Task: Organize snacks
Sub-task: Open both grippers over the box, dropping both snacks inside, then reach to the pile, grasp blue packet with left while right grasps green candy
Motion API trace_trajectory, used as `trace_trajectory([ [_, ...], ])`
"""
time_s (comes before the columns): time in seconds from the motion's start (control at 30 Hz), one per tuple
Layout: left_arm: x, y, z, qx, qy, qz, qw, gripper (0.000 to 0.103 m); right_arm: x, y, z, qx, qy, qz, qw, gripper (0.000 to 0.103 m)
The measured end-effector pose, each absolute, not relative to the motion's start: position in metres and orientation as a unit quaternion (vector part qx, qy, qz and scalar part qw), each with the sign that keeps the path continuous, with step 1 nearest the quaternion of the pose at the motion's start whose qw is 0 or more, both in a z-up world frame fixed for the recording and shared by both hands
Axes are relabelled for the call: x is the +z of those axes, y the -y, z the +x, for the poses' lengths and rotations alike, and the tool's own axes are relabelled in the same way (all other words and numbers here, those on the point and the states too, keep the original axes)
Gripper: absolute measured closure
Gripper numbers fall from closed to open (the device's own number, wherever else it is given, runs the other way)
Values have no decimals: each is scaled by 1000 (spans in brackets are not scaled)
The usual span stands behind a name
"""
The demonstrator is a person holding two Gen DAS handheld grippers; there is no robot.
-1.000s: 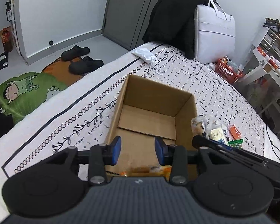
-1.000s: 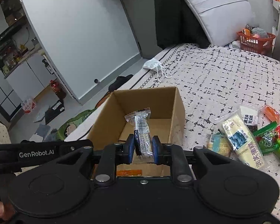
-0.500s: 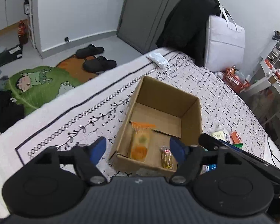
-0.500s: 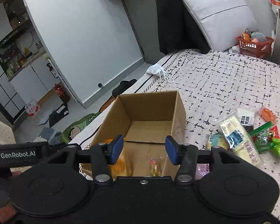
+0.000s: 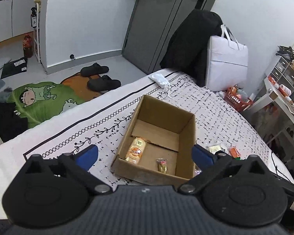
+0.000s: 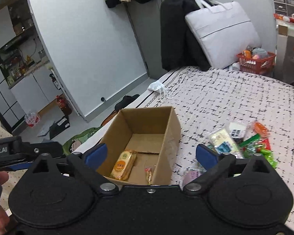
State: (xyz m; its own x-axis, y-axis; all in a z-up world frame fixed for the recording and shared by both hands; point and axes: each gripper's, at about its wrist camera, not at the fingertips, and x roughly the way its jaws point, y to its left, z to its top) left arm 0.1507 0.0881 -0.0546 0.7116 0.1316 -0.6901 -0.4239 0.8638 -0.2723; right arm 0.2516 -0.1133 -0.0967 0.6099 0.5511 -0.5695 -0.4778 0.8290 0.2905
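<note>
Cardboard box (image 5: 183, 126) sits open on the bed (image 5: 221, 117), whose white cover bears black dashes. Two snacks lie on the box floor near its front wall: an orange-labelled cake packet (image 5: 136, 150) on the left and a small clear candy wrapper (image 5: 162, 165) to its right, apart from each other. Left tongs (image 5: 145, 155) and right tongs (image 6: 151, 154) both hang above the front of the box, their blue-padded jaws opening wide with nothing between them. More snack packets (image 6: 243, 139) lie loose on the bed to the right of the box. A white face mask (image 5: 159, 78) rests near the bed's far edge.
</note>
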Motion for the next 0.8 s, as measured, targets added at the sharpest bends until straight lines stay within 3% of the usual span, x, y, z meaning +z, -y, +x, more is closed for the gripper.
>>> trace_trajectory([
  [0.1,-50,-78,146,152,-342,-204,904,2,-94,122,249,276,-330,54,901,0],
  [0.8,-28,-13,130,133,-306,-191,923,1,-80,184,242,278,-325,59,902,0],
])
